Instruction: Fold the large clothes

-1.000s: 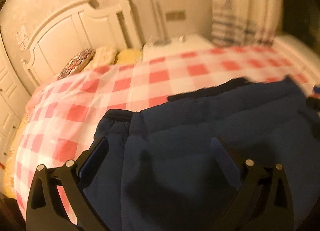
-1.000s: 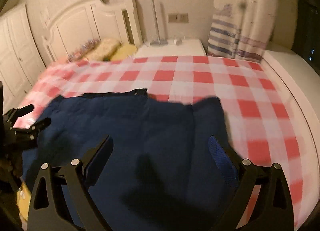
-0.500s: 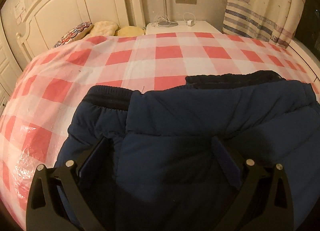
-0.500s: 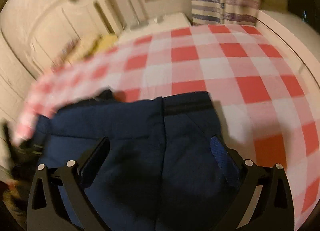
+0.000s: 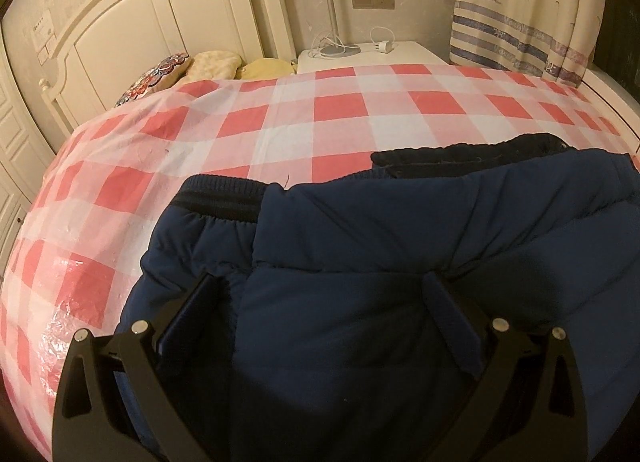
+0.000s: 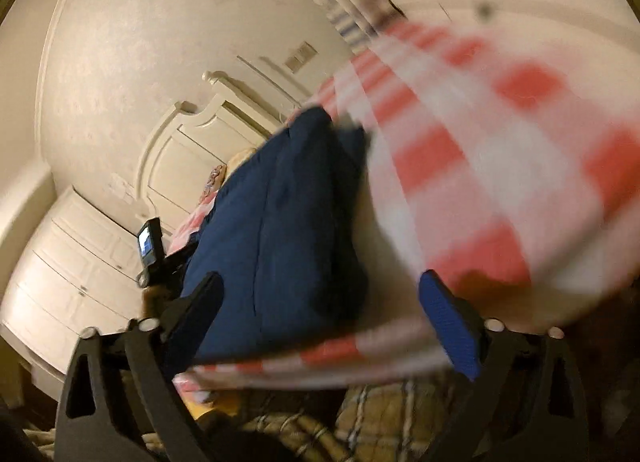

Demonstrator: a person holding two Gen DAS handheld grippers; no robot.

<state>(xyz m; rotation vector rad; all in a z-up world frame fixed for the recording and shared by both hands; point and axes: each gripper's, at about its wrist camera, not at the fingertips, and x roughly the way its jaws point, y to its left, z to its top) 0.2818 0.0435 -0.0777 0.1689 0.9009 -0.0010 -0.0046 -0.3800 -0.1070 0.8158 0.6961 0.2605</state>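
Dark blue padded trousers (image 5: 380, 262) lie folded on the red-and-white checked bed cover (image 5: 280, 130), waistband toward the headboard. My left gripper (image 5: 320, 294) is open just above the trousers' near part, holding nothing. In the tilted, blurred right wrist view the trousers (image 6: 288, 230) lie near the bed's edge. My right gripper (image 6: 320, 294) is open and empty, low at the bed's near edge, rolled to the side. The left gripper's camera unit (image 6: 150, 246) shows beyond the trousers.
A white headboard (image 5: 160, 14) and pillows (image 5: 216, 66) are at the far end. A white nightstand (image 5: 360, 54) with a lamp base and charger stands beside a striped curtain (image 5: 520, 22). White wardrobe doors (image 6: 72, 270) are at left. A plaid blanket (image 6: 360, 422) lies below the bed edge.
My right gripper has swung off the trousers, dropped to the bed's edge and rolled sideways. My left gripper has stayed almost still over the trousers.
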